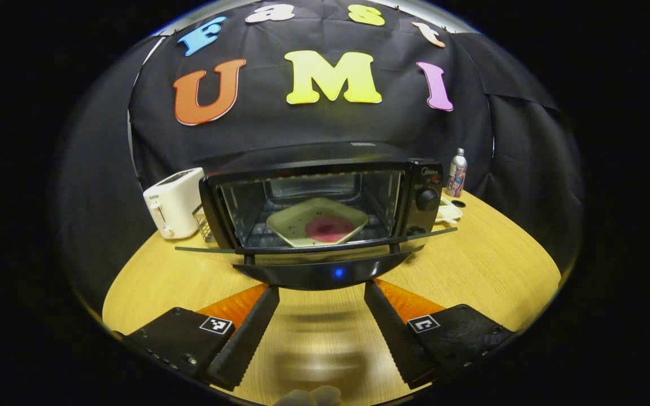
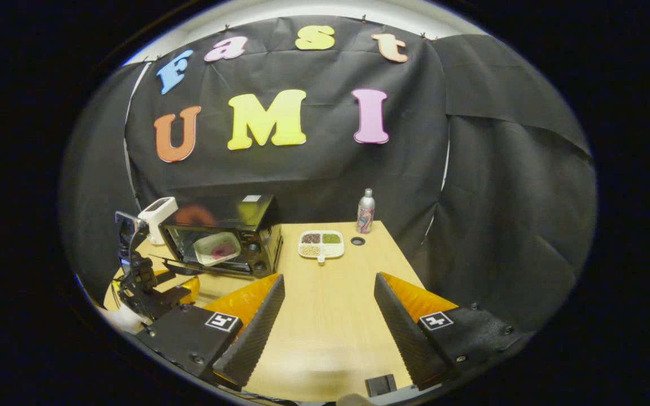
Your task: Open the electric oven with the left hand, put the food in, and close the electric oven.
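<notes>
The black electric oven (image 1: 325, 186) stands on the wooden table with its glass door (image 1: 325, 248) swung down flat toward me. Inside, on the rack, sits a pale square plate (image 1: 318, 220) holding a round red piece of food (image 1: 329, 228). My left gripper (image 1: 322, 287) is open, its fingertips just short of the door's dark handle (image 1: 325, 275) and not pressing on it. In the right gripper view the oven (image 2: 220, 234) is far left, with the plate (image 2: 216, 248) inside. My right gripper (image 2: 329, 279) hangs open over bare table, holding nothing.
A white toaster (image 1: 174, 203) and a small wire rack (image 1: 203, 223) stand left of the oven. A divided white tray of foods (image 2: 321, 243) and a metal spray can (image 2: 365, 211) sit to its right near the back wall. The table's edge curves close at both sides.
</notes>
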The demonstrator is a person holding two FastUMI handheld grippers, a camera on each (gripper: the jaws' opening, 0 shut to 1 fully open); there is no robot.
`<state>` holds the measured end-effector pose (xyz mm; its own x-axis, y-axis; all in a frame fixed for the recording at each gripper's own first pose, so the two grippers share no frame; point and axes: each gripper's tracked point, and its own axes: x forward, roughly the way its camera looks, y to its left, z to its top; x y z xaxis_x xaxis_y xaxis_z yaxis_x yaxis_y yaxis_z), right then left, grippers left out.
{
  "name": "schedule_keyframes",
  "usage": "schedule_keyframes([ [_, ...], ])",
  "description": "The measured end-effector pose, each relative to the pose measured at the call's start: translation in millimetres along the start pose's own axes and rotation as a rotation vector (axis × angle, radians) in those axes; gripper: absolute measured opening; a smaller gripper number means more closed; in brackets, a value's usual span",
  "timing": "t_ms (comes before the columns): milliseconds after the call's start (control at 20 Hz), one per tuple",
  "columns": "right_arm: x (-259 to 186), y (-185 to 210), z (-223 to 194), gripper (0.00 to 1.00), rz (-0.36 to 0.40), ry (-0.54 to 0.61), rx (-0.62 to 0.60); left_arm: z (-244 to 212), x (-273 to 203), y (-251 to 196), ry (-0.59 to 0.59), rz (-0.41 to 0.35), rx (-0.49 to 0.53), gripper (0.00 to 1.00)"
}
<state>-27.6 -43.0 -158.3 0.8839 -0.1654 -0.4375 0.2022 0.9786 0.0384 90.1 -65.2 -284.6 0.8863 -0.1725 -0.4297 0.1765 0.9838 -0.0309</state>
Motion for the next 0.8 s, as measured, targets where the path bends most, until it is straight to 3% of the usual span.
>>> schedule_keyframes([
  [550, -11.8, 0.1, 2.4, 0.97, -0.019, -0.023, 0.012, 58.6, 24.2, 8.5, -0.105, 0.012, 0.081, 0.96],
  [800, -18.3, 8.9, 6.0, 1.00, -0.015, -0.036, 0.006, 67.7, 23.1, 2.3, -0.120, -0.006, 0.038, 0.97],
])
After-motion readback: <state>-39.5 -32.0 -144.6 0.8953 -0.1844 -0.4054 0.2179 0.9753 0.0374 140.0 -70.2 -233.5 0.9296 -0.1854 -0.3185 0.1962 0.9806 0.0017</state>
